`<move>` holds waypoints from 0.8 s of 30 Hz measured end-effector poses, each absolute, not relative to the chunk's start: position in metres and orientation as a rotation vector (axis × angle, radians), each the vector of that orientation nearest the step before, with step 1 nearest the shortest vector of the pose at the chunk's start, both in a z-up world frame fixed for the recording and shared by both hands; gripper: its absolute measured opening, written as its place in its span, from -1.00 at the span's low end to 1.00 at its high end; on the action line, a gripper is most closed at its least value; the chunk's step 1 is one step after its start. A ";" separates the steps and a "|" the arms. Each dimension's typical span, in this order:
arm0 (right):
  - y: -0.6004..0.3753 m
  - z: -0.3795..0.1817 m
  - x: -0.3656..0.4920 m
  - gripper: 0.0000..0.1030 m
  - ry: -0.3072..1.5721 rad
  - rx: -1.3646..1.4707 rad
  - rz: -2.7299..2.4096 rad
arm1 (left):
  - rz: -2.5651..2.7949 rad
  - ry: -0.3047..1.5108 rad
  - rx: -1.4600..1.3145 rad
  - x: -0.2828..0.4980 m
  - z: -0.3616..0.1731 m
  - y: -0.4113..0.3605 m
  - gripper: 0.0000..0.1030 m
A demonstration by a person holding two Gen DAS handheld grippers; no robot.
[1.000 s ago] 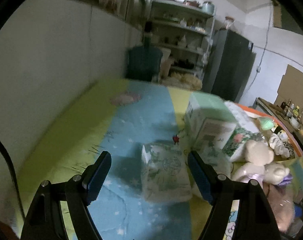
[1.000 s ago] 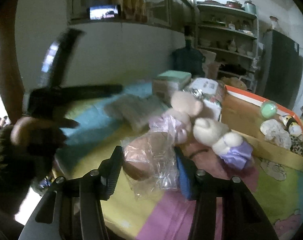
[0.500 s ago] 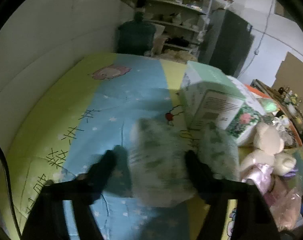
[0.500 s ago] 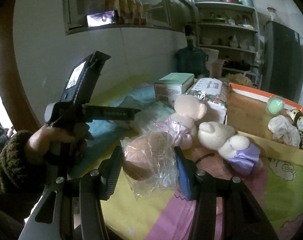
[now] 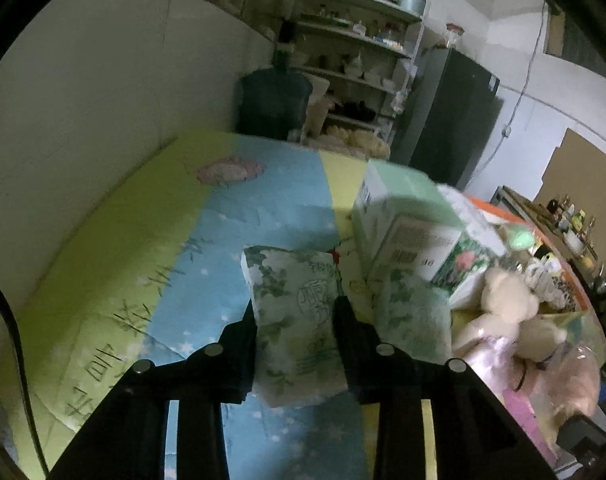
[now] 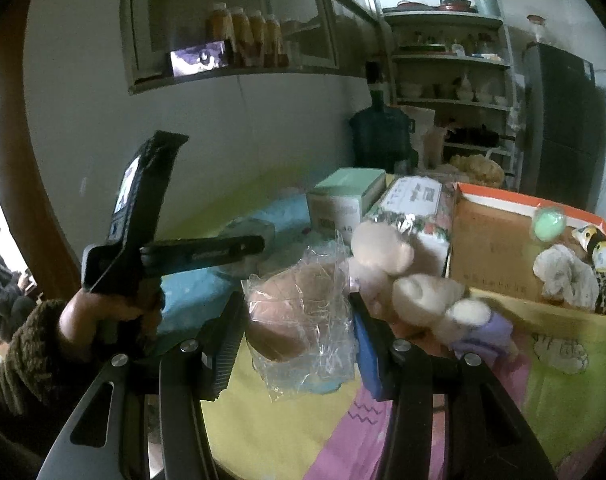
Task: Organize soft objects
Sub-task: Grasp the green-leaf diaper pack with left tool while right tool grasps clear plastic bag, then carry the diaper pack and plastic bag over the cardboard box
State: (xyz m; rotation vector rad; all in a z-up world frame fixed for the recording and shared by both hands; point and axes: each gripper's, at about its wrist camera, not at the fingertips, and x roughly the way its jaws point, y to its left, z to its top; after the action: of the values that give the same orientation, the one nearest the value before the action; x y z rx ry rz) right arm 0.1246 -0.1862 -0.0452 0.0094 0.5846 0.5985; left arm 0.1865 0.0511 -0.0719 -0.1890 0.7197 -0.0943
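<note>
In the left wrist view the change is plain: a second ago the left claw (image 5: 295, 320) stood wide apart over the soft white tissue pack printed with green leaves (image 5: 297, 320), half a second ago it was a blur of closing, and now its two fingers are clamped on the pack's sides at the centre of the frame. The pack looks raised a little off the blue, yellow and green cartoon-print play mat (image 5: 151, 248), though the picture does not settle that. A second leaf-printed tissue pack (image 5: 417, 320) lies just to its right on the mat, in front of the mint-green and white cardboard carton (image 5: 403, 216). In the right wrist view the right claw (image 6: 293, 328) has not changed: its fingers press on the crinkled clear plastic bag holding a pinkish-brown plush toy (image 6: 299, 320), lower centre. The cream teddy bear in a lilac dress (image 6: 431, 288) rests to its right, against the orange-rimmed cardboard box (image 6: 499, 240) that already holds small soft toys. With both claws loaded, the task seems ready for carrying; the box is a likely destination.
</note>
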 end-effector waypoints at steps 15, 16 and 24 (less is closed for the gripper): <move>-0.196 -0.006 0.134 0.01 0.472 0.012 0.555 | -0.226 0.565 -0.134 0.173 -0.006 -0.001 -0.31; -0.199 -0.004 0.135 0.01 0.467 0.014 0.549 | -0.237 0.560 -0.132 0.174 -0.003 -0.007 -0.31; -0.233 0.010 0.146 0.01 0.432 0.036 0.485 | -0.295 0.545 -0.112 0.189 0.012 -0.046 -0.31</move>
State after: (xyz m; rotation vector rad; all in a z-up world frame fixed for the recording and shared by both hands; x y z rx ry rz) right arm 0.1463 -0.2332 0.0096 0.0365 0.4317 0.4854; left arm 0.1895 -0.0458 0.0122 -0.1120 0.5454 -0.2949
